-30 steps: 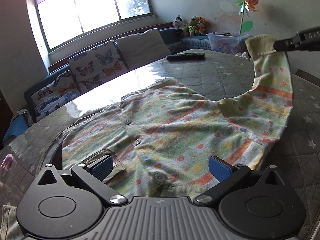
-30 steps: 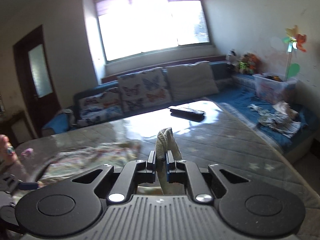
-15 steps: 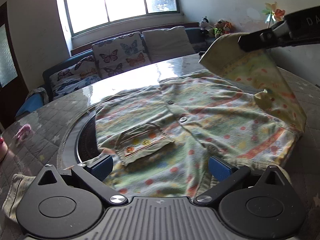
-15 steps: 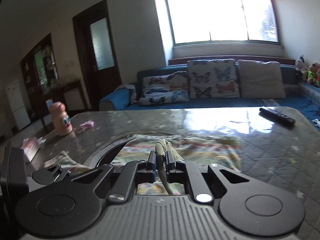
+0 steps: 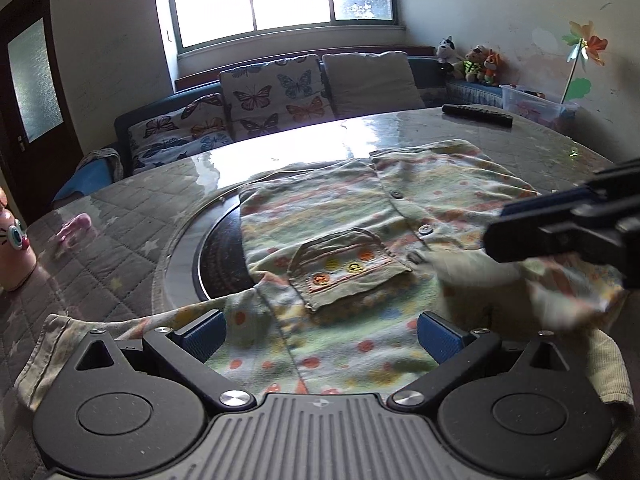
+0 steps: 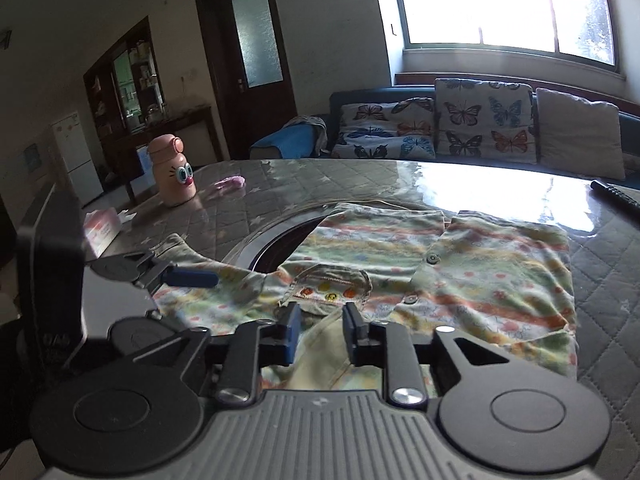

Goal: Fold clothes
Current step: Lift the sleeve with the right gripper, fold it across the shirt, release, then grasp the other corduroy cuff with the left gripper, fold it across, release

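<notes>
A small patterned button shirt [image 5: 360, 216] with a front pocket [image 5: 348, 264] lies flat on the round table; it also shows in the right wrist view [image 6: 460, 264]. Its right sleeve [image 5: 560, 280] is folded in over the body. My left gripper [image 5: 320, 334] is open, low over the shirt's near hem. My right gripper [image 6: 318, 334] is open, its fingers apart either side of the sleeve cuff [image 6: 320, 344] that lies on the shirt. It also enters the left wrist view from the right [image 5: 560, 228]. The other sleeve [image 5: 52, 344] lies spread at the left.
A dark round inset [image 5: 220, 256] sits in the table under the shirt's left side. A pink bottle [image 6: 172, 176], a pink item [image 6: 230, 182] and a tissue pack [image 6: 102, 228] stand at the left. A remote [image 5: 476, 115] lies at the far right. A sofa is behind.
My right gripper carried the sleeve from the right over onto the shirt body, came down and opened, letting the cuff go. My left gripper stayed open over the hem.
</notes>
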`<move>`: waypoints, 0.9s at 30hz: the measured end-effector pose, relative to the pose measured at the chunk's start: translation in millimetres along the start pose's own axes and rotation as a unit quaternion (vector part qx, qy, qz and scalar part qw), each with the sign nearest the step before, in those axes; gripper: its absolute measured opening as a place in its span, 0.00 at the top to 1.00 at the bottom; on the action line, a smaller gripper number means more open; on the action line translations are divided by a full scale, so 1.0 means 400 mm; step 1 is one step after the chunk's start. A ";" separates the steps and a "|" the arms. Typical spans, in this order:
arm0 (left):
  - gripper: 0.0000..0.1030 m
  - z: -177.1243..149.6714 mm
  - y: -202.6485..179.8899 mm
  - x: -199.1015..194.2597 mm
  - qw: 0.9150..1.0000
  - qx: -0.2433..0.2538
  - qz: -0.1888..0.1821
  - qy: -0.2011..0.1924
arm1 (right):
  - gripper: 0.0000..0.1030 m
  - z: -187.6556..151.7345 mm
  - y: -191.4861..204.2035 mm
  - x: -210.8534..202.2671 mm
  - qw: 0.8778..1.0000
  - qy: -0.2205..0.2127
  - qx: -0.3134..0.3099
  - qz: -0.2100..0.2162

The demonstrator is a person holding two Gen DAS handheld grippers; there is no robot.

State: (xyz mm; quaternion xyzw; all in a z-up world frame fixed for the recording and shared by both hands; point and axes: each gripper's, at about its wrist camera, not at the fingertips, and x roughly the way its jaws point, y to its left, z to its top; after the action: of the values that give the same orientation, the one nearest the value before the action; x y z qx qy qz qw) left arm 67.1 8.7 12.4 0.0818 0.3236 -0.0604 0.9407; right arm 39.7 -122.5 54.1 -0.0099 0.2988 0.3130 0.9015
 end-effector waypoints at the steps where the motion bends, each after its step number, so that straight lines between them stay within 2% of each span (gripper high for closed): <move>1: 0.00 0.000 0.004 -0.002 1.000 -0.002 0.001 0.000 | 0.65 -0.006 -0.008 -0.008 1.000 0.001 0.001 -0.001; 3: 0.00 0.002 0.012 -0.004 1.000 -0.005 0.005 -0.001 | 0.63 -0.019 -0.026 -0.026 1.000 0.003 0.002 -0.008; 12: 0.00 0.022 0.007 -0.011 1.000 -0.019 -0.008 -0.002 | 0.58 -0.122 -0.194 -0.099 0.992 0.029 0.073 -0.103; 15: 0.00 0.024 -0.018 -0.005 0.999 -0.022 -0.037 0.005 | 0.46 -0.149 -0.233 -0.125 0.988 0.021 0.095 -0.122; 17: 0.00 0.022 -0.036 -0.001 0.998 -0.018 -0.056 0.009 | 0.43 -0.157 -0.244 -0.136 0.986 0.020 0.097 -0.131; 19: 0.02 0.017 -0.053 0.004 0.998 -0.009 -0.067 0.016 | 0.32 -0.163 -0.253 -0.142 0.985 0.019 0.098 -0.139; 21: 0.13 0.012 -0.066 0.007 0.997 -0.003 -0.075 0.021 | 0.31 -0.167 -0.259 -0.141 0.985 0.020 0.098 -0.142; 22: 0.15 0.010 -0.070 0.009 0.997 -0.002 -0.078 0.024 | 0.31 -0.170 -0.261 -0.139 0.985 0.021 0.098 -0.142; 27: 0.42 0.007 -0.080 0.006 0.994 -0.003 -0.106 0.025 | 0.29 -0.182 -0.262 -0.127 0.985 0.024 0.103 -0.137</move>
State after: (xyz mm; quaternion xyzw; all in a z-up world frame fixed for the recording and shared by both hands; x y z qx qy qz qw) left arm 65.4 -23.5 9.3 0.0455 0.3540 -0.1571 0.9208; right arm 28.9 -250.2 4.3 0.0345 0.3464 0.1540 0.9247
